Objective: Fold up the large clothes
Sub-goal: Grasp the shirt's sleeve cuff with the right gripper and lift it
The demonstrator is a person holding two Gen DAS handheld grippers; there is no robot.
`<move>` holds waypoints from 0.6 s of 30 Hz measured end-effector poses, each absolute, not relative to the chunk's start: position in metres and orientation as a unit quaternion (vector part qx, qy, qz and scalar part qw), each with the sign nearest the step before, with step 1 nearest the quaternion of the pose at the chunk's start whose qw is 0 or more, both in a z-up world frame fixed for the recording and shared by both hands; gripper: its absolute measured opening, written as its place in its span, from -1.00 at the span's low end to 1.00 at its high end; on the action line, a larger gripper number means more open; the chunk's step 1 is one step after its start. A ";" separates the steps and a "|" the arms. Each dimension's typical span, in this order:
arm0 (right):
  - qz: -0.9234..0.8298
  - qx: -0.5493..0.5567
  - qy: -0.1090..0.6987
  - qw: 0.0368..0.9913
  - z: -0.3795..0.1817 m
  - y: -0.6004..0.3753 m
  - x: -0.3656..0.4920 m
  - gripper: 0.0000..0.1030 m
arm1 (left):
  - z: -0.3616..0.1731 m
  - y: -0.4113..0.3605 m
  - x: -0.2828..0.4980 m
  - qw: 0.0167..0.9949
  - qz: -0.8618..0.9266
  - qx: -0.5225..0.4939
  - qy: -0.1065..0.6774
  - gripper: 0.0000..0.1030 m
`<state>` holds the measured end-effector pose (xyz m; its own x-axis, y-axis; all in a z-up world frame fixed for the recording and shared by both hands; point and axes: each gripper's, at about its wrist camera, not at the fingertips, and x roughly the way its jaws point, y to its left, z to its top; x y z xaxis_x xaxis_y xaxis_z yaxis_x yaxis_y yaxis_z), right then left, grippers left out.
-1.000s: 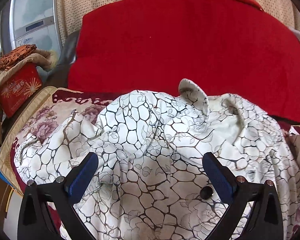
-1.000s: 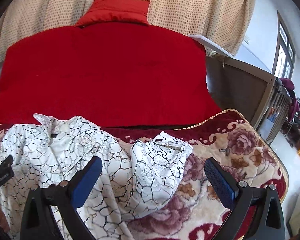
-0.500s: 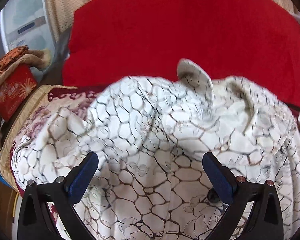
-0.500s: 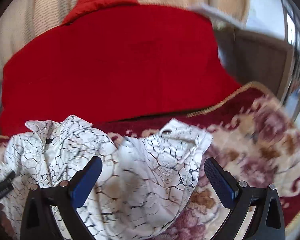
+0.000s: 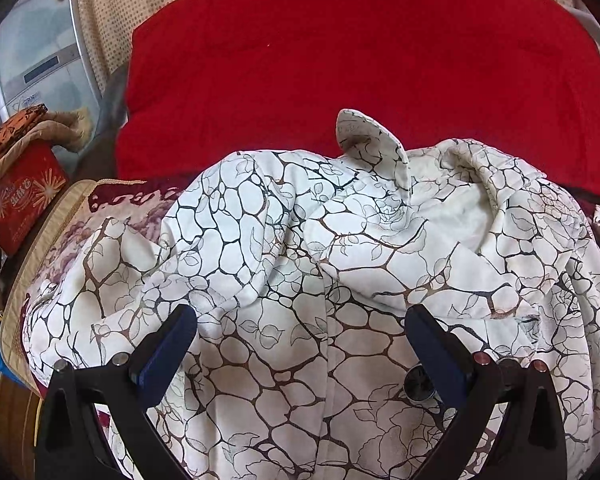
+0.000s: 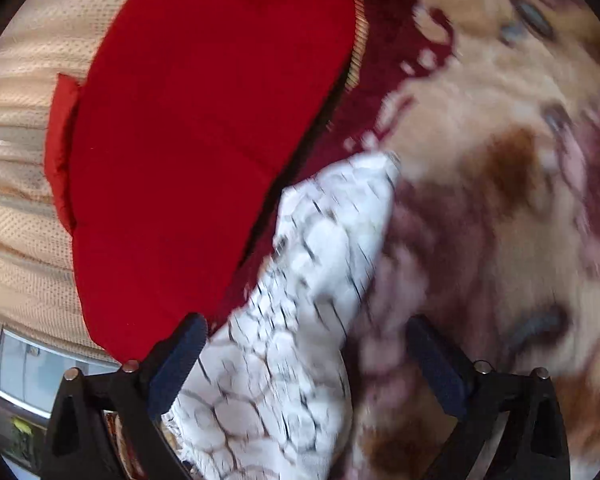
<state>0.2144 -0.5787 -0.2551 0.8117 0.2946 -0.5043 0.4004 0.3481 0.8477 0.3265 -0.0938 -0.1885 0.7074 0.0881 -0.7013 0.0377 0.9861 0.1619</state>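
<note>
**Garment crumpled on the bed, both grippers poised before the first grasp**

Garment (image 5: pixel 300 280), white with a dark crackle print, lies bunched on the floral bedspread (image 5: pixel 60 240), against the red quilt (image 5: pixel 340 60) towards the head of the bed. Left gripper (image 5: pixel 300 344) hovers above the heap, jaws apart, holding nothing. Right gripper (image 6: pixel 306 356), jaws likewise apart, is rolled sideways over a sleeve-like end (image 6: pixel 332 240); this view is blurred. Judged stage: spreading, folding not begun. Next: pinch an edge and draw it flat. Beige curtain (image 6: pixel 16 200) behind; red box (image 5: pixel 20 200) at left.

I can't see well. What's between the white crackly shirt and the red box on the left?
Left wrist view: the flowery blanket with its tan border lies between the shirt and the red box.
</note>
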 end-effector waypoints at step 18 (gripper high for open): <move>0.002 0.458 0.260 0.850 -0.152 -0.504 0.233 -0.74 | -0.161 -0.053 0.317 0.938 0.053 0.058 0.337 1.00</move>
